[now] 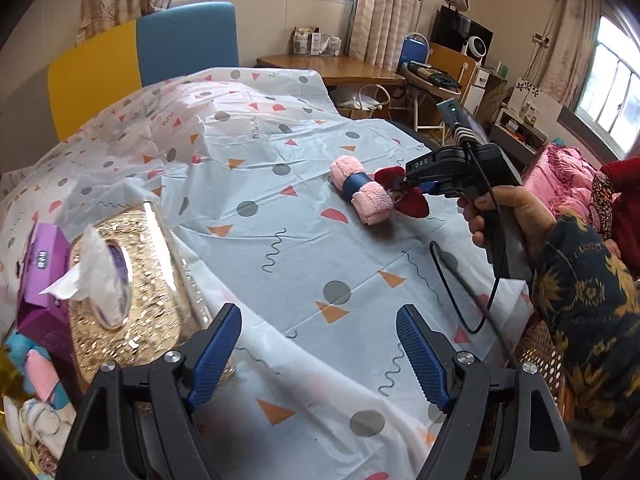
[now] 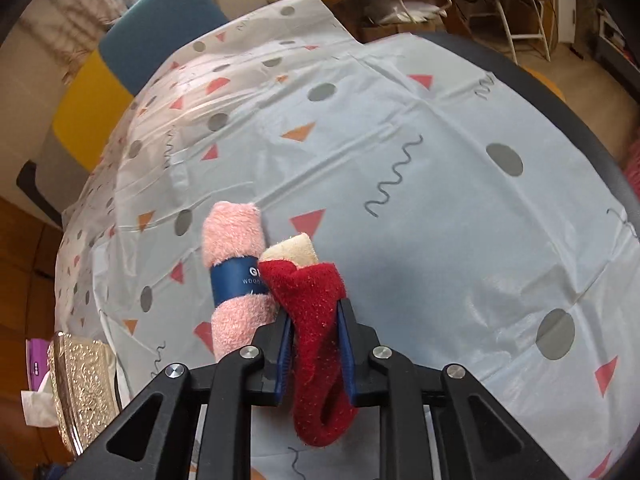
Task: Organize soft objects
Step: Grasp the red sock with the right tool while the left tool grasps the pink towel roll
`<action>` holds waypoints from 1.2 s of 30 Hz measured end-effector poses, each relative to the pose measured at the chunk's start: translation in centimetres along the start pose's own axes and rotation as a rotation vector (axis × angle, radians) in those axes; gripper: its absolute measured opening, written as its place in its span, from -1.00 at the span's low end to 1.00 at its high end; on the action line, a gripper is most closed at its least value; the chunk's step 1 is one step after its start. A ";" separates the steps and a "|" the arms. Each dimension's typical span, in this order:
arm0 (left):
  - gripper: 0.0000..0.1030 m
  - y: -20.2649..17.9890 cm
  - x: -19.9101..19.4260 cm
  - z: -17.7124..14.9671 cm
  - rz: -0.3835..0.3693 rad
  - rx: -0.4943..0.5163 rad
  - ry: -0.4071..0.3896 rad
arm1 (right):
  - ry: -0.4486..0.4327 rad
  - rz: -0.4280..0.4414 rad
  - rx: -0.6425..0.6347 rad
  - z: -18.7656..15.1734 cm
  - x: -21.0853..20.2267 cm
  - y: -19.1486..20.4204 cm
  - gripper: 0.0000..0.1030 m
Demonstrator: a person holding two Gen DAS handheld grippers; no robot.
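A dark red fuzzy sock with a cream toe lies on the patterned tablecloth, and my right gripper is shut on its middle, blue pads pressing both sides. Touching it on the left lies a rolled pink towel with a blue paper band. In the left wrist view the same pink towel and red sock sit at mid-table with the right gripper on the sock, held by a person's hand. My left gripper hovers open over the near tablecloth, nothing between its fingers.
A gold embossed tissue box with a tissue sticking out stands at the left, next to a purple packet. Soft toys and cloths lie in the lower left corner. Blue and yellow chairs stand behind the table.
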State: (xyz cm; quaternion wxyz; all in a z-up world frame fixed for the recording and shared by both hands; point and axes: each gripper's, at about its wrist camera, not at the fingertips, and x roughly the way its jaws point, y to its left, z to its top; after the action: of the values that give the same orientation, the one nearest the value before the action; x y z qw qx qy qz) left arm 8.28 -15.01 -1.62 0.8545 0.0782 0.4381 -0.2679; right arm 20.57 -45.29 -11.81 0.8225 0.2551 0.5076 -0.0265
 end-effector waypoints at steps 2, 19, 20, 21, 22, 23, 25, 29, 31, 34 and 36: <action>0.56 -0.2 1.0 0.8 -0.004 -0.011 0.012 | -0.004 -0.032 0.008 -0.1 -0.1 -0.1 -0.62; 0.56 -1.7 13.7 9.0 -0.060 -0.160 0.141 | 0.065 -0.162 0.068 0.2 0.2 -2.0 -0.32; 0.55 -1.8 14.4 9.4 -0.058 -0.166 0.149 | 0.066 -0.177 0.056 0.2 0.1 -1.9 -0.33; 0.55 -1.9 15.2 9.8 -0.061 -0.177 0.156 | 0.066 -0.192 0.046 0.2 0.1 -1.9 -0.39; 0.55 -2.1 15.8 10.3 -0.070 -0.187 0.158 | 0.068 -0.202 0.044 0.2 0.1 -1.9 -0.48; 0.55 -2.2 16.4 10.7 -0.075 -0.193 0.158 | 0.068 -0.209 0.040 0.2 0.1 -1.9 -0.51; 0.55 -2.7 17.8 11.6 -0.072 -0.190 0.165 | 0.072 -0.216 0.032 0.3 0.3 -1.9 -0.52; 0.55 -3.5 20.7 13.2 -0.055 -0.191 0.183 | 0.095 -0.187 0.091 0.5 0.3 -2.9 -0.52; 0.55 -3.9 21.8 13.9 -0.054 -0.190 0.187 | 0.111 -0.175 0.122 0.5 0.3 -3.5 -0.52; 0.56 -4.4 23.2 14.5 -0.030 -0.170 0.193 | 0.112 -0.167 0.140 0.6 0.2 -3.8 -0.51; 0.53 -4.5 24.2 14.5 -0.010 -0.166 0.204 | 0.114 -0.169 0.135 0.7 0.3 -3.8 -0.51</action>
State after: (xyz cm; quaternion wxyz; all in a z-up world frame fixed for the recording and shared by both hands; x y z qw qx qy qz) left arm 27.64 -33.56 -11.50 0.8076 0.0318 0.5439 -0.2256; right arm 20.12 -48.79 -13.30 0.7681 0.2670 0.5704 -0.1154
